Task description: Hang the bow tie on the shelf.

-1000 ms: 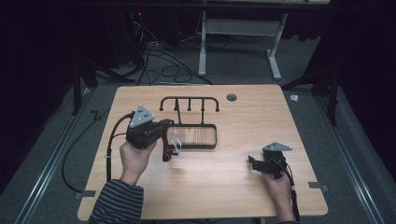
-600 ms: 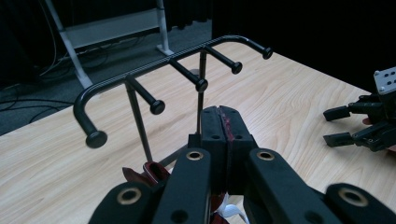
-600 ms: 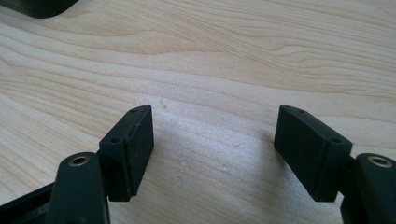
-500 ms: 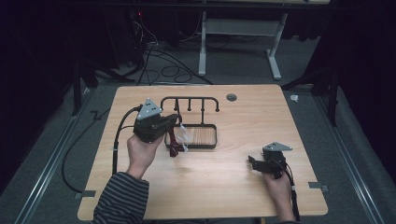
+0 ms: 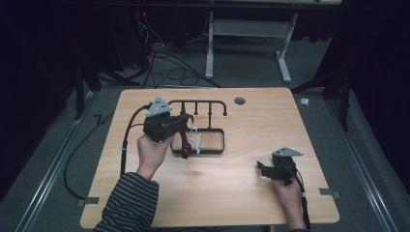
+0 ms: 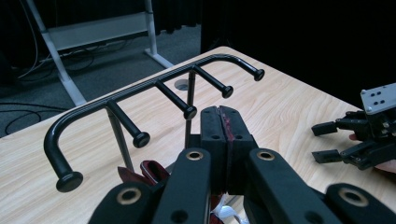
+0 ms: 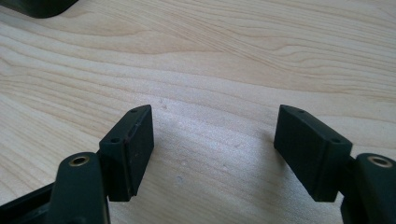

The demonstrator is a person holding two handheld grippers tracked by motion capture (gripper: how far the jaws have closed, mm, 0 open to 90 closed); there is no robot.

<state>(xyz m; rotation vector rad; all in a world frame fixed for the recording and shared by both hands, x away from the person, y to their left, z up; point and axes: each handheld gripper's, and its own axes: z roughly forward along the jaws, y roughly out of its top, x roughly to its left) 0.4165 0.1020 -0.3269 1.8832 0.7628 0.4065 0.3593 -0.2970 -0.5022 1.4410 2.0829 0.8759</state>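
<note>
The left gripper (image 5: 186, 126) is raised above the worktop (image 5: 241, 193), left of its middle, just in front of the black peg rack (image 5: 205, 104); its jaws are pressed together on a dark red strip (image 6: 227, 122) whose edge shows between the pads, and in the high view the strip hangs down from the jaws together with something white (image 5: 194, 140), over the left end of the rack's black tray (image 5: 212, 142); what the white piece is cannot be told. In the left gripper view the rack's pegs (image 6: 140, 138) point toward the camera, the nearest just beyond the closed jaws. The right gripper (image 5: 263, 169) rests low near the worktop's front right corner, well apart from the rack; its jaws stand wide apart over bare wood (image 7: 215, 70), holding nothing.
</note>
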